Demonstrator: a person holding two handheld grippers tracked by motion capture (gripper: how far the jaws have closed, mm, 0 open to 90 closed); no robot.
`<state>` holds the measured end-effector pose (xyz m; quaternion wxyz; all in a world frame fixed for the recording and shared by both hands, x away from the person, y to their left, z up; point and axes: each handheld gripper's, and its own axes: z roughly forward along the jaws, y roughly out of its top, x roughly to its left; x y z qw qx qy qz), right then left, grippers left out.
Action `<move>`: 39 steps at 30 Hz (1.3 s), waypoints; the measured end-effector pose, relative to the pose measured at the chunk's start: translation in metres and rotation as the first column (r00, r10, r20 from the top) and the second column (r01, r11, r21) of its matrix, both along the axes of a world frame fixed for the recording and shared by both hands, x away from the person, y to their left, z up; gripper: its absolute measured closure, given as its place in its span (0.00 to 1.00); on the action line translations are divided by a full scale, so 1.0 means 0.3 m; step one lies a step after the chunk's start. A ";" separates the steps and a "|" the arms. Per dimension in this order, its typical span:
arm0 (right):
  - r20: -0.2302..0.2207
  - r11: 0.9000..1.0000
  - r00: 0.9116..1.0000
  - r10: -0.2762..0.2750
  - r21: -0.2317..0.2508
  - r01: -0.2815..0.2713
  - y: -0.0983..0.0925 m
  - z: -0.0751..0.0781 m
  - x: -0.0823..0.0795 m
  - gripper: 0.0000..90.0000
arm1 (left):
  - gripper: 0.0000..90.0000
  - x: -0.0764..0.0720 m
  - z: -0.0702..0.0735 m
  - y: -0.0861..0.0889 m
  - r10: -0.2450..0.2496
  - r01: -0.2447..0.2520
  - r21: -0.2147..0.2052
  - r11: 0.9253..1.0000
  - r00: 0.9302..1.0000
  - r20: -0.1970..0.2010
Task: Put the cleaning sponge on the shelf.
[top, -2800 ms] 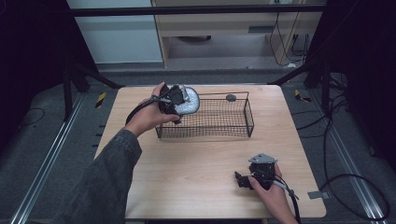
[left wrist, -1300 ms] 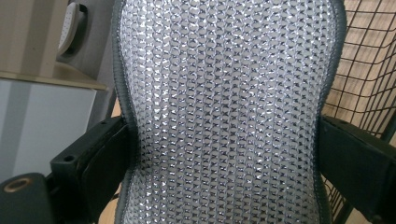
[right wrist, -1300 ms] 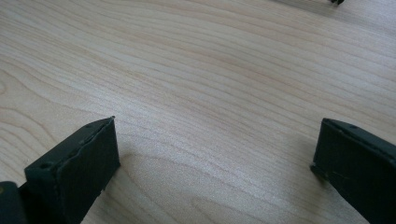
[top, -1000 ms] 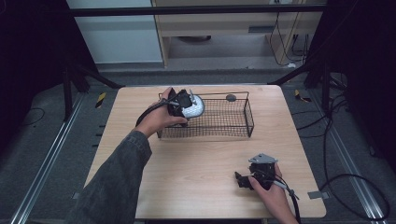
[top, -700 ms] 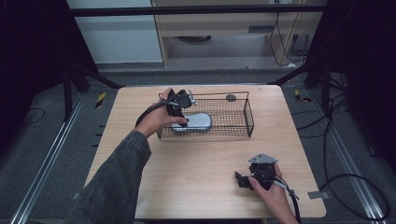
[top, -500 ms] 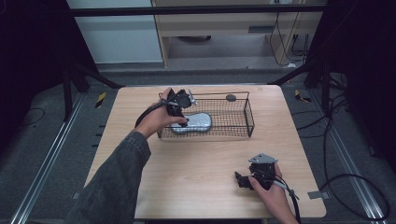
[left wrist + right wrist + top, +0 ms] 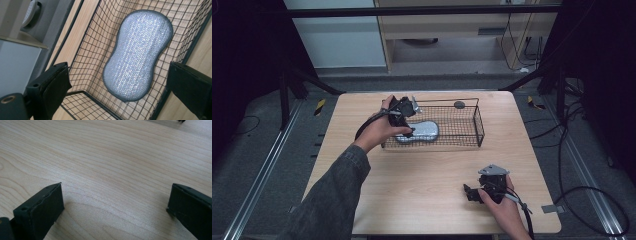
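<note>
High view: the silver scrubbing pad (image 7: 418, 131), earlier clamped in the left tongs (image 7: 404, 117), now lies flat in the wire basket (image 7: 479, 120), beside them. Right tongs (image 7: 473, 193) rest on the tabletop (image 7: 422, 185).

Left gripper view: jaws wide apart, empty, pad (image 7: 138, 53) lying between and beyond them.

Right gripper view: jaws spread, holding nothing.

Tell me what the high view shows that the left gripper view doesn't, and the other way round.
High view alone: the whole table, both of the person's hands, the right tool resting low on the wood near the front edge, and a small dark round thing by the basket's far rim.

Left gripper view alone: the sponge's glittery woven texture and grey edging up close, and the left tool's jaws spread wide apart with nothing between them.

Both: the silver peanut-shaped sponge lying flat on the floor of the black wire basket, with the left tool above it.
</note>
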<state>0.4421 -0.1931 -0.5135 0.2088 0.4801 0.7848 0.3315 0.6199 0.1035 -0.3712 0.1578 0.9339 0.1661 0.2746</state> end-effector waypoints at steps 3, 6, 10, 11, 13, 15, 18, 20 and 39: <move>0.000 1.000 1.000 0.000 0.000 0.000 0.000 0.000 0.000 0.00 | 0.05 -0.014 0.005 0.006 0.006 -0.006 -0.018 1.000 1.000 0.000; -0.001 1.000 1.000 0.000 0.001 0.000 0.000 0.000 0.000 0.00 | 0.05 -0.029 0.006 0.010 0.014 -0.014 -0.038 0.999 1.000 -0.005; -0.001 1.000 1.000 0.000 0.000 0.000 0.000 0.000 0.000 0.00 | 0.05 -0.054 0.005 0.014 0.017 -0.018 -0.060 0.998 1.000 -0.011; 0.000 1.000 1.000 0.001 -0.001 -0.001 0.000 0.000 0.000 0.00 | 0.04 -0.060 0.004 0.014 0.016 -0.017 -0.064 0.998 1.000 -0.011; 0.000 1.000 1.000 0.000 0.000 0.000 0.000 0.000 0.000 0.00 | 0.04 -0.073 0.005 0.013 0.018 -0.018 -0.073 0.997 1.000 -0.008; 0.000 1.000 1.000 0.001 -0.001 -0.001 0.000 0.000 0.000 0.00 | 0.04 -0.084 0.005 0.012 0.018 -0.019 -0.083 0.996 1.000 -0.010; 0.000 1.000 1.000 0.000 0.000 0.000 0.000 0.000 0.000 0.00 | 0.04 -0.101 0.005 0.009 0.016 -0.017 -0.103 0.995 1.000 -0.011; 0.000 1.000 1.000 0.000 0.000 0.000 0.000 0.000 0.000 0.00 | 0.04 -0.113 0.003 0.005 0.011 -0.013 -0.118 0.993 1.000 -0.014; 0.001 1.000 1.000 -0.003 0.004 0.003 0.001 0.000 0.000 0.00 | 0.04 -0.247 -0.036 -0.027 0.032 -0.035 -0.185 0.982 0.999 -0.019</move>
